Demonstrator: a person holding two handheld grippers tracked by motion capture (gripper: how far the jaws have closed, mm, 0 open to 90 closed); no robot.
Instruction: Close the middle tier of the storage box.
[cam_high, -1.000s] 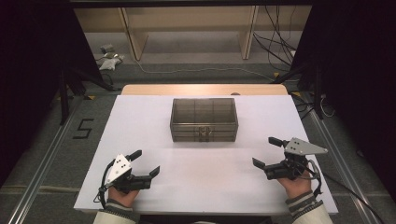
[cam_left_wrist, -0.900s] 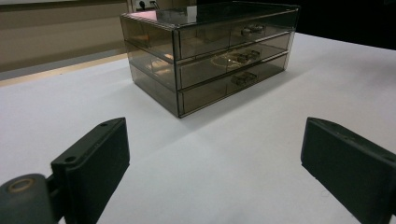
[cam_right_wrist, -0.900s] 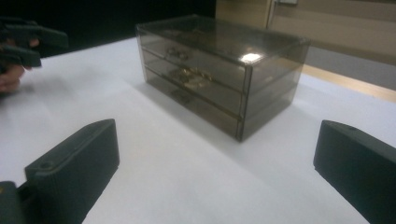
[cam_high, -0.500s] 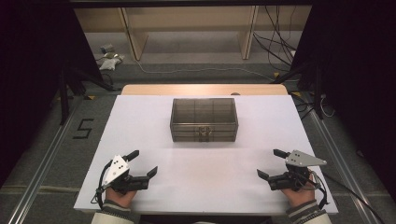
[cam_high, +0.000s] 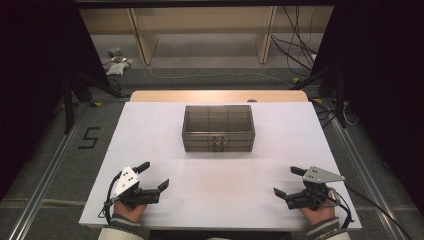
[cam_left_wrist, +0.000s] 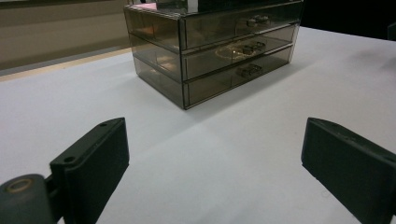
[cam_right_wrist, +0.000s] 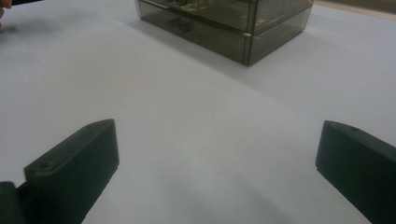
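Smoky three-drawer organizer (cam_high: 218, 128) mid-table toward the far edge, left tool (cam_high: 152, 176) and right tool (cam_high: 289, 181) near the front corners, both jaws wide, well apart from it

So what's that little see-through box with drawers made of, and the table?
The drawer box looks like smoky, glossy clear plastic: you can see through its walls to the drawers and small things inside, and it shines. The table has a smooth, matte white top, perhaps laminate or painted board; a pale wood edge shows behind it.
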